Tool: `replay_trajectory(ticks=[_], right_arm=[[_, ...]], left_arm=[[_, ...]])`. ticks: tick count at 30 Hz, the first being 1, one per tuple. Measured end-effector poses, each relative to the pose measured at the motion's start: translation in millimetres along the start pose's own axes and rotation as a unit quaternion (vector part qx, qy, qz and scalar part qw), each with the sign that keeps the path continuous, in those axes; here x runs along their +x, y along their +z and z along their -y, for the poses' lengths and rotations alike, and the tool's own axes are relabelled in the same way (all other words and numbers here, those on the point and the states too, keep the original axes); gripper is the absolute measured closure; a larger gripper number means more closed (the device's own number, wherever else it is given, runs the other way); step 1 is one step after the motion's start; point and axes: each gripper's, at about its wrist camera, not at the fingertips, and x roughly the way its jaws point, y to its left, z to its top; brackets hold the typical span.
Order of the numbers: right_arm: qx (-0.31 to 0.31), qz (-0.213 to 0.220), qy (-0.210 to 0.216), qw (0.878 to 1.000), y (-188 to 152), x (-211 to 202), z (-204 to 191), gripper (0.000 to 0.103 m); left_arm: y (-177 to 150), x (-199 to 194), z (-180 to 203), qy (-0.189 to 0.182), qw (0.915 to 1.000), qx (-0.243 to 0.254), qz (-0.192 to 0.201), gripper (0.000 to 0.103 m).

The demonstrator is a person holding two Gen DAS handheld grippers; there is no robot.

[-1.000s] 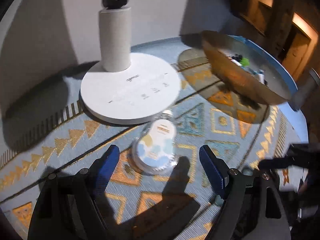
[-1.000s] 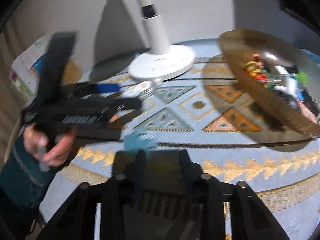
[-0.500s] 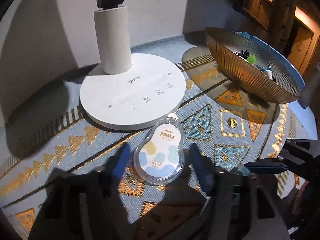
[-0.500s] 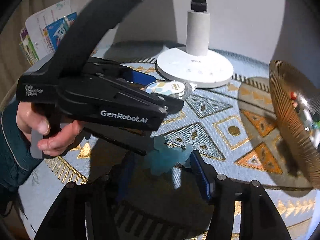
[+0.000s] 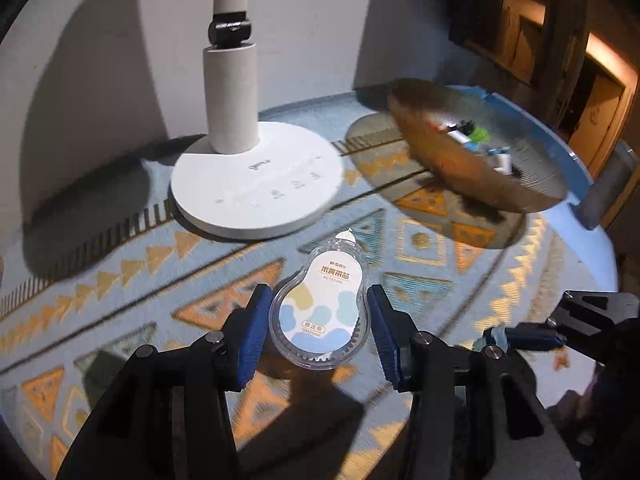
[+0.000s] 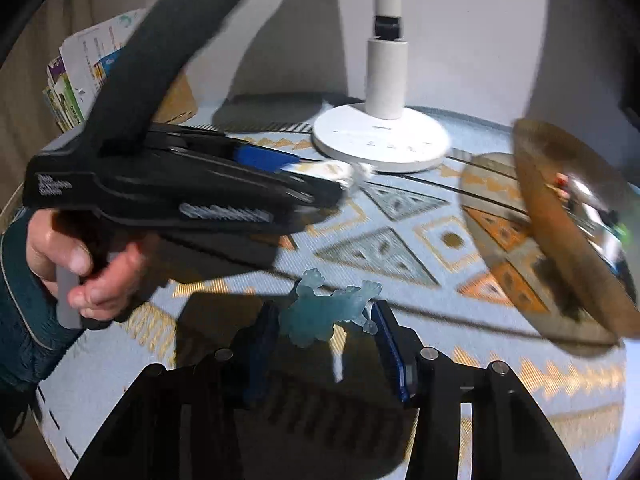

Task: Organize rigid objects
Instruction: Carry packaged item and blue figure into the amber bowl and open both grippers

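Note:
A clear pear-shaped correction tape [image 5: 320,312] with a blue and yellow label sits between the blue pads of my left gripper [image 5: 320,334], which is shut on its sides and holds it just above the patterned cloth [image 5: 132,264]. In the right wrist view a hand holds the left gripper [image 6: 320,178] at the left, the tape a white blur at its tip. A translucent blue figure [image 6: 328,312] stands between the fingers of my right gripper [image 6: 326,334]. Its jaws are closing and the pads touch the figure on both sides. The right gripper [image 5: 494,340] also shows at the right edge.
A golden ribbed bowl [image 5: 448,168] holding several small items stands at the right, also seen as the bowl [image 6: 560,240]. A white lamp base [image 5: 256,192] with its post stands at the back by the wall. Papers and booklets [image 6: 80,72] lean at the far left.
My left jaws came in from wide apart onto the correction tape and raised it a little. My right jaws spread around the blue figure, then narrowed onto it, and that view rolled.

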Motion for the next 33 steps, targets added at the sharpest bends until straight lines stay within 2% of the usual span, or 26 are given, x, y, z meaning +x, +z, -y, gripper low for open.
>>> replay_trajectory(ticks=[5, 11, 15, 17, 18, 19, 20, 22, 24, 29, 33], right_arm=[[0.045, 0.014, -0.015, 0.999, -22, -41, 26, 0.056], [0.101, 0.064, -0.059, 0.991, -27, -110, 77, 0.056], [0.130, 0.113, -0.103, 0.980, -14, -168, 112, 0.056], [0.152, 0.148, -0.146, 0.966, 4, -203, 140, 0.056], [0.152, 0.148, -0.146, 0.966, 4, -203, 140, 0.056], [0.176, 0.163, -0.166, 0.956, 15, -216, 163, 0.056], [0.176, 0.163, -0.166, 0.956, 15, -216, 163, 0.056], [0.204, 0.176, -0.174, 0.947, 23, -224, 190, 0.056], [0.230, 0.169, -0.176, 0.942, 31, -217, 219, 0.056], [0.263, 0.143, -0.149, 0.943, 40, -188, 261, 0.056], [0.284, 0.113, -0.142, 0.942, 39, -157, 281, 0.056]], left_arm=[[1, -29, 32, -0.018, 0.9993, 0.005, 0.031, 0.057], [27, -61, 84, -0.036, 0.9966, 0.018, 0.072, 0.057], [62, -88, 118, -0.054, 0.9916, 0.018, 0.116, 0.057], [84, -96, 132, -0.047, 0.9898, 0.009, 0.134, 0.057], [98, -99, 140, -0.051, 0.9883, 0.001, 0.144, 0.057], [105, -98, 144, -0.051, 0.9875, -0.003, 0.149, 0.057], [114, -96, 149, -0.046, 0.9869, -0.007, 0.154, 0.057], [128, -85, 157, -0.040, 0.9866, -0.019, 0.157, 0.057], [139, -69, 160, -0.039, 0.9866, -0.038, 0.153, 0.057], [152, -17, 163, -0.046, 0.9879, -0.085, 0.121, 0.057], [151, 21, 166, -0.037, 0.9912, -0.092, 0.088, 0.057]])
